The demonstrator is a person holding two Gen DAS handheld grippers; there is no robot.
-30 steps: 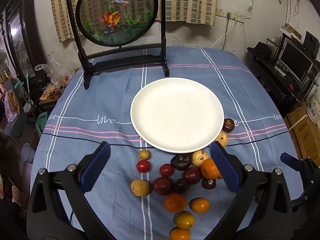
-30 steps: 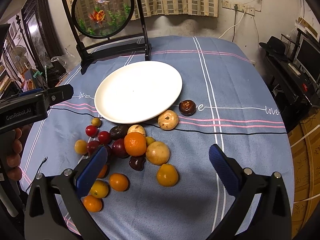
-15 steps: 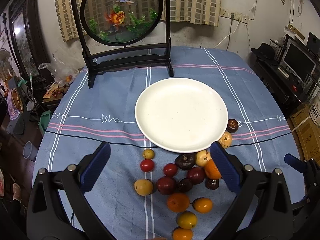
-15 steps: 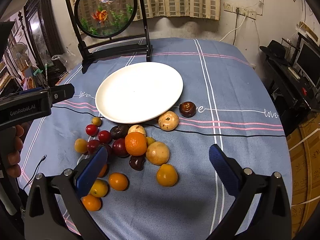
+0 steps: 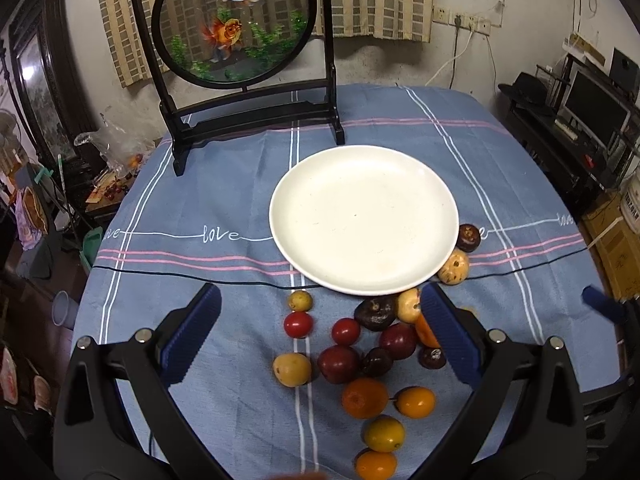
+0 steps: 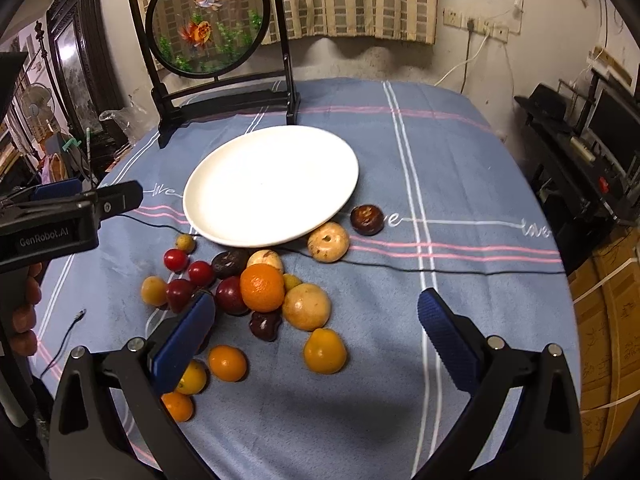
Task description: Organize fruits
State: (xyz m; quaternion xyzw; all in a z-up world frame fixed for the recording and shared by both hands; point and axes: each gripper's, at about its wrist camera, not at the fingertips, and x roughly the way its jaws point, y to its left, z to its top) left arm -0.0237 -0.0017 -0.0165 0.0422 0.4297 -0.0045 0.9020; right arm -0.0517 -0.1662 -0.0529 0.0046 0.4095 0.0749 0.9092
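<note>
An empty white plate (image 5: 364, 216) (image 6: 272, 184) lies on the blue tablecloth. Just in front of it sit several loose fruits: an orange (image 6: 262, 287), dark plums (image 5: 338, 364), red cherry tomatoes (image 5: 298, 325), tan fruits (image 6: 306, 306) and small yellow-orange citrus (image 5: 415, 401). My left gripper (image 5: 320, 332) hovers open above the left of the pile with nothing between its fingers. My right gripper (image 6: 316, 328) hangs open over the pile's near right side, also empty. The left gripper's body (image 6: 60, 220) shows at the left edge of the right wrist view, with a hand on it.
A round goldfish screen on a black stand (image 5: 240, 60) stands at the table's back left. A thin black cable (image 5: 180, 274) crosses the cloth in front of the plate. Shelves with a monitor (image 5: 592, 112) stand off the table's right edge; clutter lies on the left floor.
Both views have pulled back and lifted slightly, so plate and fruits sit a little lower and farther in frame. Both grippers stay open; no fruit has moved.
</note>
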